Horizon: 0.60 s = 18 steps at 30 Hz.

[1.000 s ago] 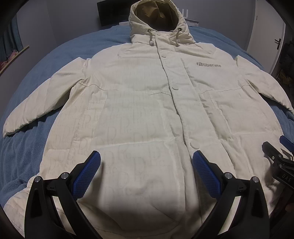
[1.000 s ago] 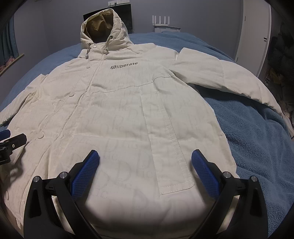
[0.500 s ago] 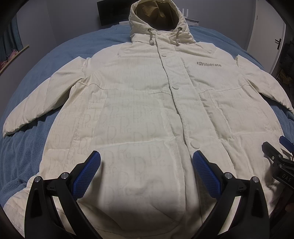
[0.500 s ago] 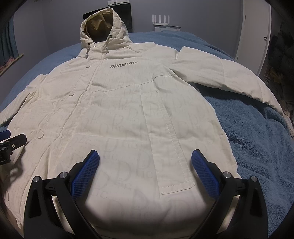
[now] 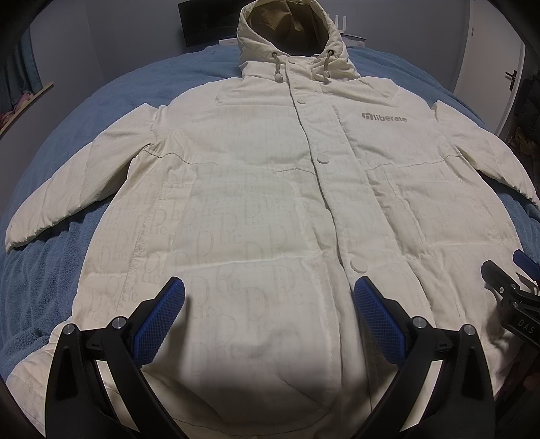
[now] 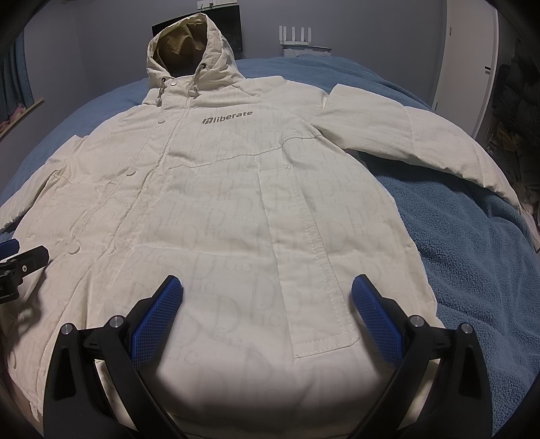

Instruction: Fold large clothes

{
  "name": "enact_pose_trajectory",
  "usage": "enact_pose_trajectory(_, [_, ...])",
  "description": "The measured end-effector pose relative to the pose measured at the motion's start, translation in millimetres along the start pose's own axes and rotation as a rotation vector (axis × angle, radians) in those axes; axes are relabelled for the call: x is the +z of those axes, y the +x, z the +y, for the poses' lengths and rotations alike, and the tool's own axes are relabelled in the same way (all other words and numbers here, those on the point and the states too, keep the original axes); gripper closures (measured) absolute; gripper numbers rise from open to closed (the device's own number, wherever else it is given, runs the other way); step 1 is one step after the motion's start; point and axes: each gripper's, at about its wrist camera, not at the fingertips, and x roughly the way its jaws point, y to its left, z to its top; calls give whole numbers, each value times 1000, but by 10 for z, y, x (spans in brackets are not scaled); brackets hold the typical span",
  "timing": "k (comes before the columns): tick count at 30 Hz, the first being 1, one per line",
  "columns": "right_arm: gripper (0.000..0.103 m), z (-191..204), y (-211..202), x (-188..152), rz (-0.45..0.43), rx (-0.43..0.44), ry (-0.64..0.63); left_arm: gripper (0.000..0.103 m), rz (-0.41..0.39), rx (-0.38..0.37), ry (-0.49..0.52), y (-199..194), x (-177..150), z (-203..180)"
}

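Observation:
A cream hooded coat (image 5: 263, 189) with a grey "liberate" logo lies face up and spread flat on a blue blanket, sleeves out to both sides, hood at the far end. The same coat (image 6: 236, 209) fills the right wrist view. My left gripper (image 5: 269, 297) hovers open above the coat's lower front, left of the button placket, with nothing between its blue pads. Over the lower right panel near a pocket flap, my right gripper (image 6: 267, 293) is open as well and holds nothing. Each gripper shows at the edge of the other's view.
The blue fleece blanket (image 6: 472, 256) covers the bed on all sides of the coat. A white door (image 6: 469, 57) stands at the right, a dark screen (image 5: 202, 20) and a white router (image 6: 297, 37) at the far wall. Clutter sits at the right edge.

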Motion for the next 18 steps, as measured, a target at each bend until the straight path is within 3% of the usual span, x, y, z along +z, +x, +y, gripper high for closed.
enact_pose_trajectory(5, [7, -21, -82, 64, -7, 24, 1, 6, -11, 7, 2, -36, -20, -1])
enact_pose_trajectory(7, [7, -72, -169, 121, -34, 37, 22, 6, 4, -30, 13, -52, 12, -4])
enact_pose_trajectory(8, [7, -94, -217, 158, -50, 26, 27, 6, 14, -47, 18, -57, 41, -4])
enact_pose_trajectory(12, [7, -138, -416, 385, -136, -158, -8, 6, -1, -10, 35, -167, 214, 63])
enact_pose_trajectory(16, [7, -252, -471, 638, -190, -213, -39, 6, -123, -74, -33, -387, 552, 306])
enact_pose_trajectory(18, [7, -397, -385, 786, -149, -193, -12, 6, -138, -85, -23, -398, 745, 363])
